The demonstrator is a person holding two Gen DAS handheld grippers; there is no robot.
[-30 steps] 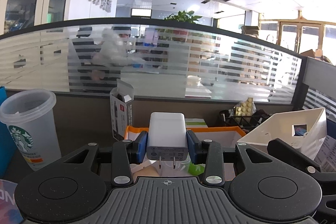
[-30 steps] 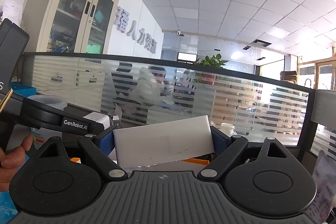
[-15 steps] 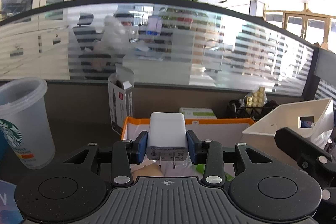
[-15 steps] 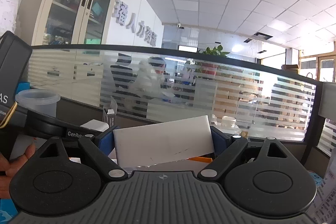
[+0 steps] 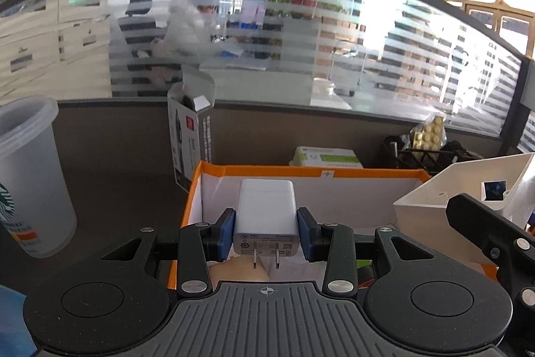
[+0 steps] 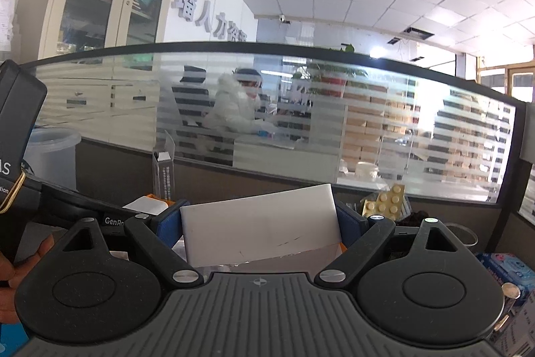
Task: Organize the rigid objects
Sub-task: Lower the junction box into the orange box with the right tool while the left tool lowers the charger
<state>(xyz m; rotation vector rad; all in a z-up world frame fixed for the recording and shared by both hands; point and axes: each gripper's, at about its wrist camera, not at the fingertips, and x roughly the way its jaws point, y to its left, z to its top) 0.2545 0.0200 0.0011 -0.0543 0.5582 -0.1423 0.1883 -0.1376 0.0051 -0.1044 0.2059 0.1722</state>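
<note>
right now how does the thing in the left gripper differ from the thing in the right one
The white charger in the left gripper is a rounded block with two metal prongs toward the camera; the flat white box in the right gripper is wide, sharp-edged and slightly tilted. Both are white and clamped between blue pads.

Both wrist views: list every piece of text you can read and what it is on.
"GenRo", cut off: black left gripper body.
"AS", cut off: black device at left edge.
Starbucks siren logo, no readable words: plastic cup.
Large Chinese wall characters: partly hidden.
White charger label, open carton print: too small.
</note>
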